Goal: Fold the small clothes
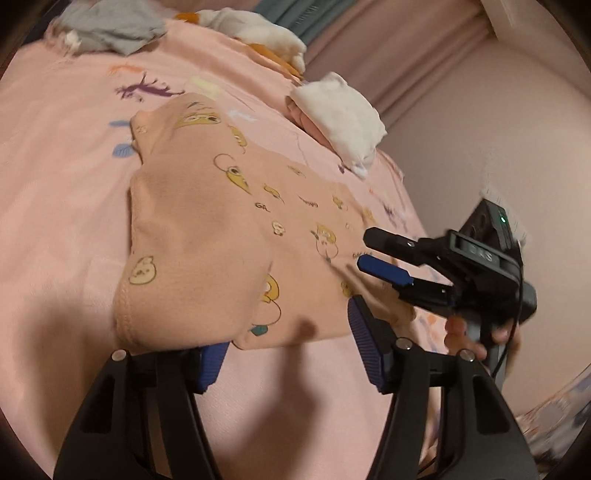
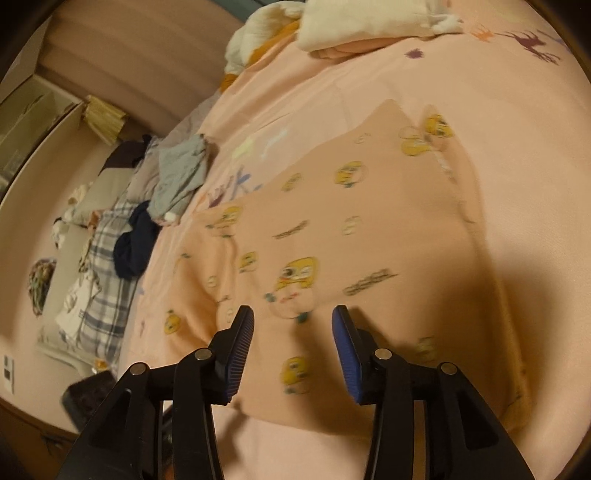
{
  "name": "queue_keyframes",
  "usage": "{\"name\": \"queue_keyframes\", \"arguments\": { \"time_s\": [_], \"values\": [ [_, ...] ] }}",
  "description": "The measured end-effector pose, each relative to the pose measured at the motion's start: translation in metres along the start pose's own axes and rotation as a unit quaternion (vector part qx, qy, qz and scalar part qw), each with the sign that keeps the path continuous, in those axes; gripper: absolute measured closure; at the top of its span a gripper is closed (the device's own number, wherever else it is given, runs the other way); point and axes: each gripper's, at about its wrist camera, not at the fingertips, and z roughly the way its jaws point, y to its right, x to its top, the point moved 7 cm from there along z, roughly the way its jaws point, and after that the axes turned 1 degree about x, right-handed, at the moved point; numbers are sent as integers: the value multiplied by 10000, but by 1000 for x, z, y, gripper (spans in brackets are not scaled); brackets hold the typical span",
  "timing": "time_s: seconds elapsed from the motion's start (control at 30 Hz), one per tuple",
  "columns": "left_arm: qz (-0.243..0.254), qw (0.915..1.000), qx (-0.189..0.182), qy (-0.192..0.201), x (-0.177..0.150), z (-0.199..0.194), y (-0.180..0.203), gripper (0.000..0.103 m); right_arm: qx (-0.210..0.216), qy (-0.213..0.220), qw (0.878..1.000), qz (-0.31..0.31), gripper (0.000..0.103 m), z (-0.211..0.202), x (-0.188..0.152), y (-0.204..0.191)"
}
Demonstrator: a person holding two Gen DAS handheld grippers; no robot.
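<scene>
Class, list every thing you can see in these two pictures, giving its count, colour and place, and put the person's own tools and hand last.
Printed garment: one, peach with yellow cartoon figures, spread on the bed, centre.
Bedspread: one, pink with small coloured prints, under everything.
Grey garment: one, crumpled at the far edge of the bed.
White garments: a folded one near the garment, another heap farther off.
Dark blue garment: one, bundled beside a checked cloth.
Left hand-held gripper: black with blue pads, open at the garment's near edge.
Right hand-held gripper: same colours, open over the garment.
Hand: one, holding the right hand-held gripper's handle.
</scene>
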Motion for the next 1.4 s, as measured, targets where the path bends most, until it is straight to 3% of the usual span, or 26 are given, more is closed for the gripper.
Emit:
{"name": "queue_keyframes", "arguments": {
  "time_s": [0.07, 0.23, 0.3, 0.37, 0.43, 0.53, 0.6, 0.7, 0.87, 0.9, 0.93, 1.0, 1.03, 1.1, 1.13, 1.17, 1.23, 1.3, 1.37, 1.4],
  "values": [
    [44, 9999, 98, 30, -1, -1, 1, 42, 19, -34, 9997, -245, 58, 1, -1, -16],
    [337, 9981, 488, 149, 0, 4, 14, 44, -426, -266, 9896, -1348, 51, 13, -7, -61],
    [257, 9981, 490, 278, 8, 7, 19, 55, -473, -144, 9908, -1258, 51, 13, -5, -62],
    [325, 9968, 649, 334, 16, 10, 21, 79, -379, -136, 9951, -898, 51, 8, -4, -48],
    [677, 9901, 1179, 357, 23, 17, 24, 93, -464, -4, 9974, -554, 51, -6, -1, -21],
    [902, 9849, 1450, 270, 26, 29, 33, 94, -700, 463, 9965, 17, 51, -37, 6, 24],
    [1061, 9819, 1550, 236, 26, 36, 40, 94, -576, 611, 9957, 382, 51, -52, 12, 44],
    [1556, 9672, 2002, 171, 28, 51, 56, 95, -385, 729, 9958, 409, 51, -69, 16, 59],
    [2085, 9643, 1604, -290, 9, 79, 93, 98, -188, 579, 9981, -1, 51, -67, 11, 44],
    [2274, 9603, 1572, -376, 2, 84, 101, 98, -200, 596, 9980, -32, 51, -68, 11, 43],
    [2649, 9486, 1654, -507, -10, 92, 112, 98, -252, 623, 9977, -17, 51, -68, 12, 44],
    [3015, 9346, 1792, -594, -26, 94, 119, 96, -262, 686, 9971, 179, 51, -74, 13, 55],
    [3023, 9343, 1803, -565, -31, 90, 119, 93, -200, 706, 9970, 256, 51, -75, 14, 59],
    [2824, 9407, 1822, -455, -34, 74, 112, 92, -138, 738, 9963, 413, 51, -80, 16, 68],
    [2658, 9451, 1851, -442, -33, 67, 104, 85, -169, 770, 9958, 464, 51, -84, 16, 73],
    [2480, 9482, 1933, -452, -31, 59, 95, 65, -230, 815, 9950, 538, 51, -88, 16, 79],
    [2014, 9567, 2059, -411, -23, 44, 72, 49, -236, 866, 9936, 688, 51, -92, 16, 86],
    [1318, 9710, 1973, -288, -12, 26, 45, 52, -178, 874, 9925, 831, 51, -93, 16, 90],
    [205, 9894, 1430, -125, -5, 4, 17, 52, -172, 862, 9926, 839, 51, -91, 15, 88],
    [-72, 9926, 1206, -80, -4, 0, 12, 52, -181, 844, 9929, 817, 51, -90, 14, 86]
  ]
}}
